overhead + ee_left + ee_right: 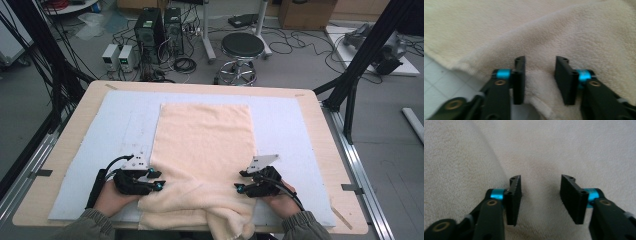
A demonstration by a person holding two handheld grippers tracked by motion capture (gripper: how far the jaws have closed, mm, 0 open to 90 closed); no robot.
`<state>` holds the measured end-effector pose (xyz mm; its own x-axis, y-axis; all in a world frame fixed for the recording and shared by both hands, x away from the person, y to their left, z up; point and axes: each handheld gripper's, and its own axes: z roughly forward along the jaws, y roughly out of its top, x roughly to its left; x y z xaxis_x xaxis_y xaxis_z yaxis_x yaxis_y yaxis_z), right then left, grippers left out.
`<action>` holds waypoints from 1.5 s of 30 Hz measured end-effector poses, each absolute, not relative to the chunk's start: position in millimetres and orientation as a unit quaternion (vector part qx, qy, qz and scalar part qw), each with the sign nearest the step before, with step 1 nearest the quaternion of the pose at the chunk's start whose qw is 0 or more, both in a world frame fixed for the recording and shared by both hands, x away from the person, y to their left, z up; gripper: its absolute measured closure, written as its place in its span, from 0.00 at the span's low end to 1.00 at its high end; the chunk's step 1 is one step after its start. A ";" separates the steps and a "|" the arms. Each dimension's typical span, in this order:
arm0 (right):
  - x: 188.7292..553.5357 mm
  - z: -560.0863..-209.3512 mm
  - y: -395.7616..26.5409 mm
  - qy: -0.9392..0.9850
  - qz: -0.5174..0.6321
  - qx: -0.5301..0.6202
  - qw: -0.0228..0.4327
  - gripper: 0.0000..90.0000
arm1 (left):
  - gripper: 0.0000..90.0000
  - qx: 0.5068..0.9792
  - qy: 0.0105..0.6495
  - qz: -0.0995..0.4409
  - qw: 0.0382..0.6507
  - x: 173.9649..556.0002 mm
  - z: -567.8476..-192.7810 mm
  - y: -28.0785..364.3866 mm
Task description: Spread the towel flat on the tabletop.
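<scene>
Towel (pixel 202 145): cream terry cloth, one piece, spread lengthwise away from me on the table. Far two-thirds lies flat and smooth, edges straight. Near end is bunched into a thick rumpled fold, with one corner spilling over the table edge toward me.

Relative to my left gripper (pixel 156 180): the bunched fold sits directly at the jaw tips; in the left gripper view a raised ridge of towel (pixel 564 37) runs across just ahead, its hem between the jaws.

Relative to my right gripper (pixel 241 181): towel (pixel 541 152) lies under and ahead of the jaws, a soft crease to their left.
</scene>
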<state>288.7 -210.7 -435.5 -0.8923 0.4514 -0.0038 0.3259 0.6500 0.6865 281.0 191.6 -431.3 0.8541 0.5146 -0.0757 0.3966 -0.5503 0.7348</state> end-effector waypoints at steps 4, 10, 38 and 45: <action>290.3 -433.9 -209.5 0.907 0.360 0.201 0.082 0.92 | 0.95 0.877 0.262 0.095 0.391 279.9 -427.7 188.7; 298.9 -413.1 -209.3 0.904 0.370 0.192 0.095 0.94 | 0.97 0.852 0.292 0.122 0.417 291.7 -409.5 200.7; 340.0 -366.0 -204.5 0.880 0.399 0.220 0.132 0.63 | 0.61 0.821 0.317 0.167 0.445 316.9 -384.3 208.2; 295.2 -383.8 -198.5 0.889 0.407 0.181 0.109 0.60 | 0.55 0.849 0.256 0.132 0.443 270.4 -412.3 204.3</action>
